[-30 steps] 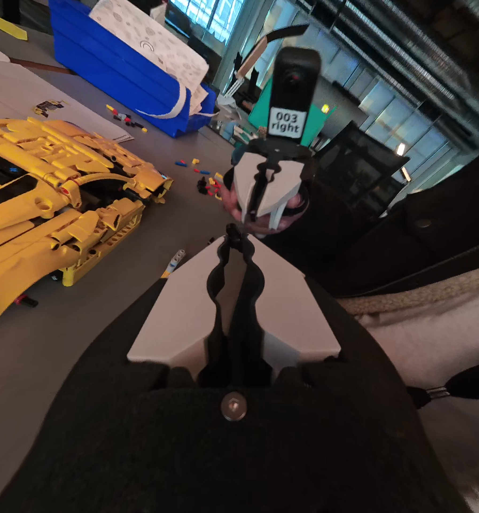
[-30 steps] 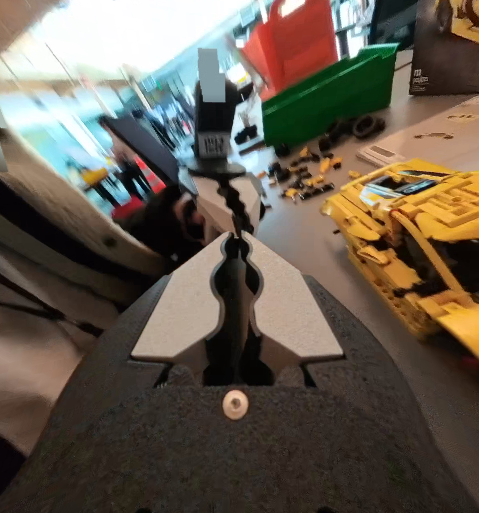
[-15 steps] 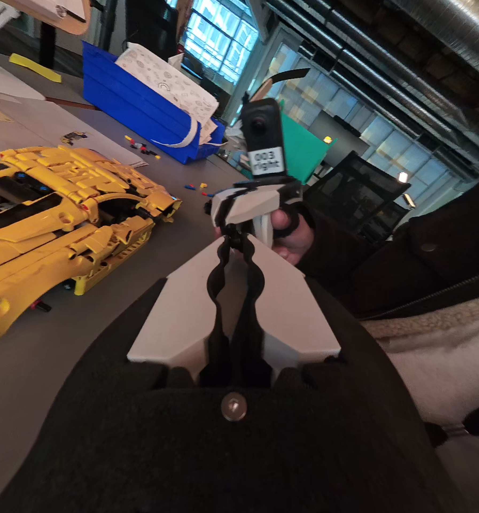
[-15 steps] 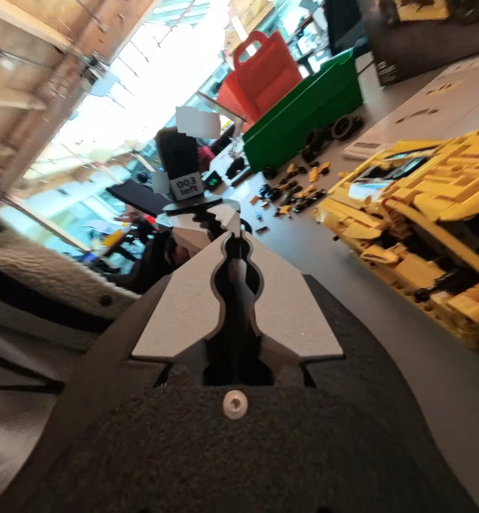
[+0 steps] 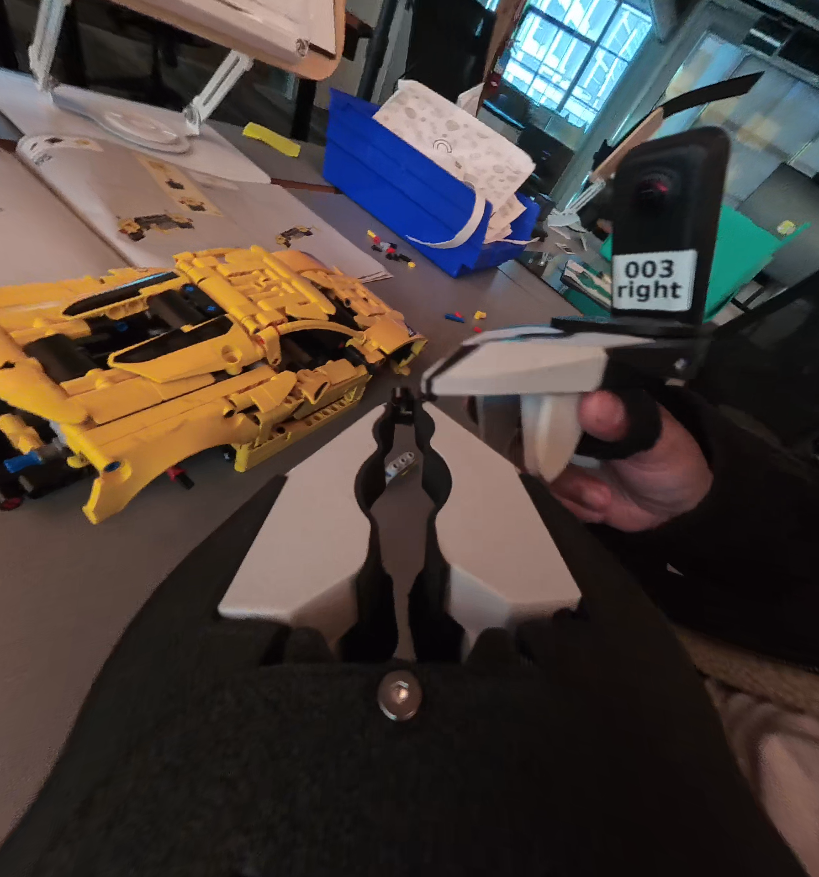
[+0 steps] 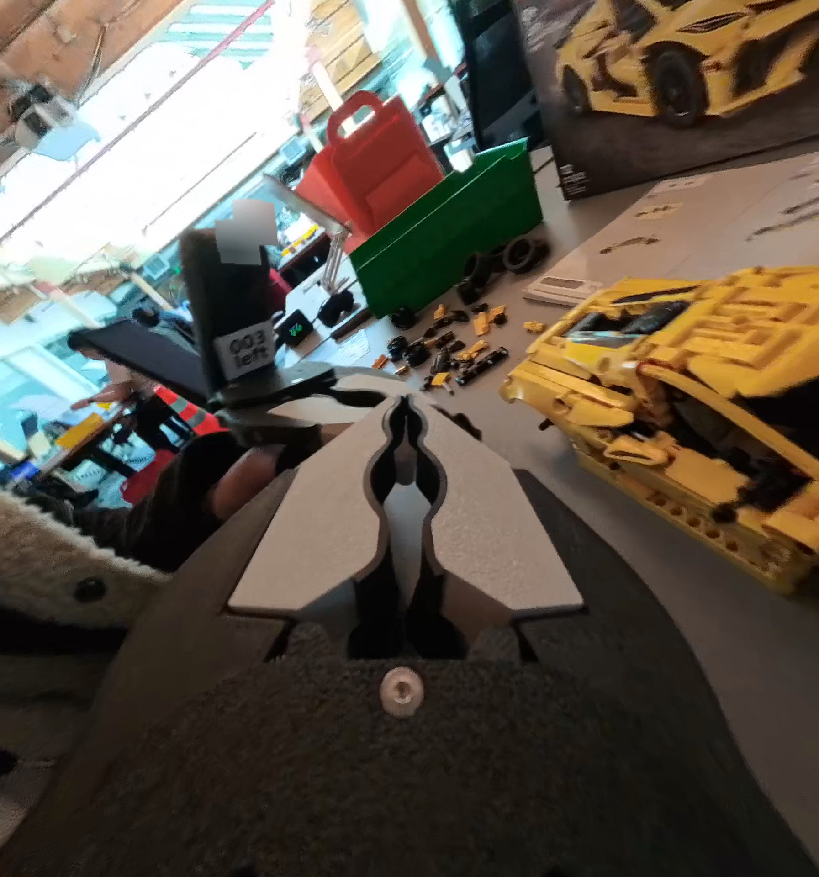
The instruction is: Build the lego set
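while one grey table (image 5: 42, 593) carries one yellow lego car (image 5: 184, 360) at nine o'clock of the grippers, one blue bin (image 5: 398, 199) holding spotted paper sits at twelve o'clock and one green bin (image 6: 450, 237), contents hidden, lies beyond some loose pieces (image 6: 445, 346). the left gripper (image 5: 403, 408) is closed on a small dark piece (image 5: 401, 397); the right gripper (image 6: 403, 408) is closed, tips meeting the left's. since a second ago the right gripper has turned from head-on to side-on.

Both wrist cams low over table (image 5: 27, 593), facing each other, sharing yellow car (image 5: 184, 351) betw. them.
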